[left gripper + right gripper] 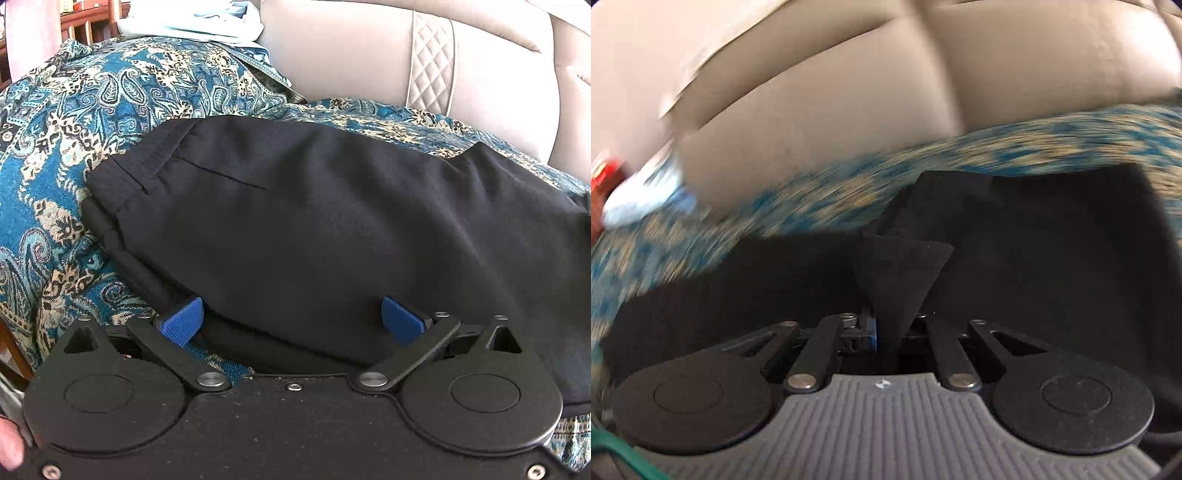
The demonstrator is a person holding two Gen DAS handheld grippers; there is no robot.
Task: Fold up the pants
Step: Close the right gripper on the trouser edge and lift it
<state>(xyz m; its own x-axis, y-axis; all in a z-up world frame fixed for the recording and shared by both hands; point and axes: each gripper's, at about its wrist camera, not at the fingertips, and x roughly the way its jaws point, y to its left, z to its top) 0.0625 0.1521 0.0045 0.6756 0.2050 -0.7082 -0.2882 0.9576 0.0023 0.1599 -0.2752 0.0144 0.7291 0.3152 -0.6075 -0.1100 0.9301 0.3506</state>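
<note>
While angled down at the black pants (pixel 314 221), left gripper (pixel 291 321) spread wide; right gripper (pixel 886 332) clamped on their fabric.

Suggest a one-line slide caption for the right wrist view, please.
Right gripper shut on a pinched corner of the black pants over a patterned blue throw.

Pants (pixel 314 221): black | cover (pixel 92 110) beneath: teal-and-cream paisley | sofa back (pixel 351 48) beyond: beige, diamond-quilted | gripper pads (pixel 183 321): blue
</note>
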